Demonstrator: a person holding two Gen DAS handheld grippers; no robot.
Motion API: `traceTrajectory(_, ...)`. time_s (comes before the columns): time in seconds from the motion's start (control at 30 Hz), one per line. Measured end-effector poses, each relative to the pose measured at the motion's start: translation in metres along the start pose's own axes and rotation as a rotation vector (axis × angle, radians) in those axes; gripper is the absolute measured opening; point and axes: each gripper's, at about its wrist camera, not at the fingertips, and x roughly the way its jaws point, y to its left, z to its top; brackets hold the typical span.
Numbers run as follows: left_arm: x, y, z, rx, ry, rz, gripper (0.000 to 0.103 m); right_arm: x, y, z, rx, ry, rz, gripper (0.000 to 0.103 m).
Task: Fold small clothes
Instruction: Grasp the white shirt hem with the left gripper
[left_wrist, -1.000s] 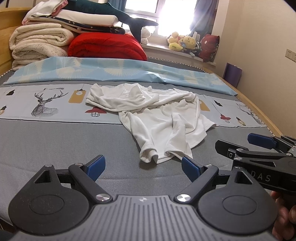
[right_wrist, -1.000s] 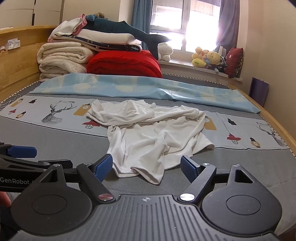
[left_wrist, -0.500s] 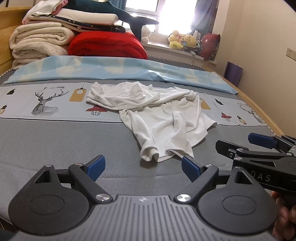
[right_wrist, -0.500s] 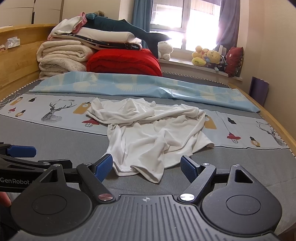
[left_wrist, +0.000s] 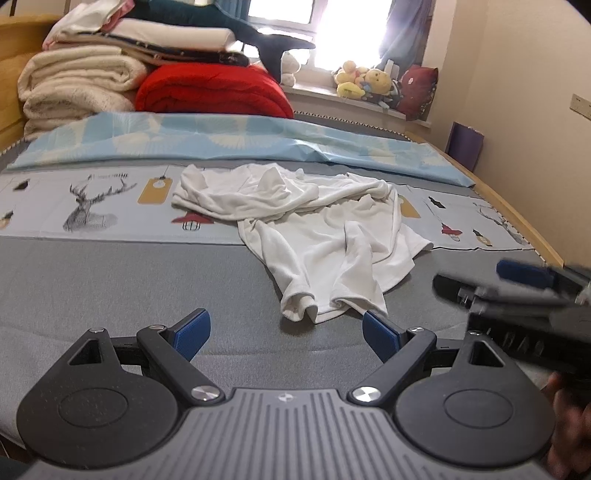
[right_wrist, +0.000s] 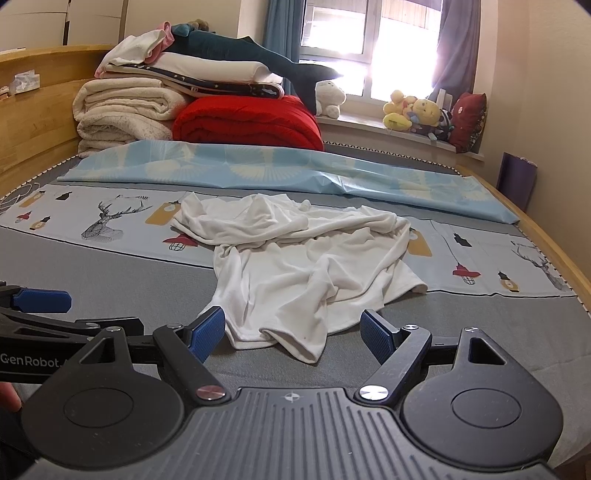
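A crumpled white garment (left_wrist: 317, 229) lies in the middle of the bed, its near hem bunched toward me; it also shows in the right wrist view (right_wrist: 303, 258). My left gripper (left_wrist: 286, 328) is open and empty, just short of the near hem. My right gripper (right_wrist: 293, 332) is open and empty, its blue pads either side of the near hem, low over the bed. The right gripper also shows blurred at the right of the left wrist view (left_wrist: 517, 288). The left gripper shows at the left of the right wrist view (right_wrist: 40, 306).
The bed has a grey sheet (left_wrist: 110, 288) with a printed strip and a light blue cover (right_wrist: 258, 166) behind. Folded blankets and a red quilt (right_wrist: 247, 122) are stacked at the back. Stuffed toys (right_wrist: 413, 114) sit on the sill. A wooden bed edge (right_wrist: 554, 251) runs along the right.
Both grippers have moved forward, closer to the garment's near hem. The right gripper shows blurred in the left wrist view. The garment has not moved.
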Motion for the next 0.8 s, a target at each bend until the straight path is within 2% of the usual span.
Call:
traceTrajectory(0.07, -0.004, -0.001, -0.002, 0.024, -0.031, 0.013, 0.091, -0.004, -0.002, 0.002, 0.01, -0.033, 0.002, 0.073)
traceTrajectory(0.13, -0.006, 0.0, -0.004, 0.049, -0.052, 0.027, 0.072, -0.011, -0.012, 0.008, 0.056, -0.083, -0.014, 0.056)
traceTrajectory(0.17, -0.005, 0.001, -0.004, 0.058, -0.049, 0.036, 0.065, -0.012, -0.02, 0.012, 0.083, -0.102, -0.024, 0.054)
traceTrajectory(0.23, -0.001, 0.003, -0.005, 0.069, -0.026, 0.051, 0.035, -0.012, -0.038, 0.022, 0.129, -0.138, -0.043, 0.05)
traceTrajectory(0.3, 0.005, 0.005, -0.005, 0.07, 0.005, 0.057, 0.027, -0.004, -0.055, 0.03, 0.143, -0.147, -0.053, 0.049)
traceTrajectory(0.4, 0.012, 0.004, -0.005, 0.06, 0.037, 0.043, 0.027, 0.014, -0.076, 0.034, 0.145, -0.129, -0.058, 0.041)
traceTrajectory(0.5, 0.026, 0.0, -0.001, 0.049, 0.086, -0.003, 0.027, 0.034, -0.094, 0.028, 0.22, -0.042, -0.063, 0.031)
traceTrajectory(0.57, 0.042, -0.004, 0.006, 0.04, 0.123, -0.034, 0.027, 0.036, -0.099, 0.026, 0.254, -0.025, -0.052, 0.031)
traceTrajectory(0.67, 0.072, -0.014, 0.019, 0.062, 0.144, -0.029, 0.028, 0.036, -0.104, 0.025, 0.258, -0.017, -0.023, 0.031)
traceTrajectory(0.77, 0.11, -0.019, 0.034, 0.06, 0.179, -0.036, 0.031, 0.039, -0.107, 0.027, 0.26, 0.001, -0.004, 0.031)
traceTrajectory(0.8, 0.122, -0.02, 0.037, 0.062, 0.192, -0.037, 0.035, 0.041, -0.11, 0.026, 0.265, 0.012, -0.004, 0.031)
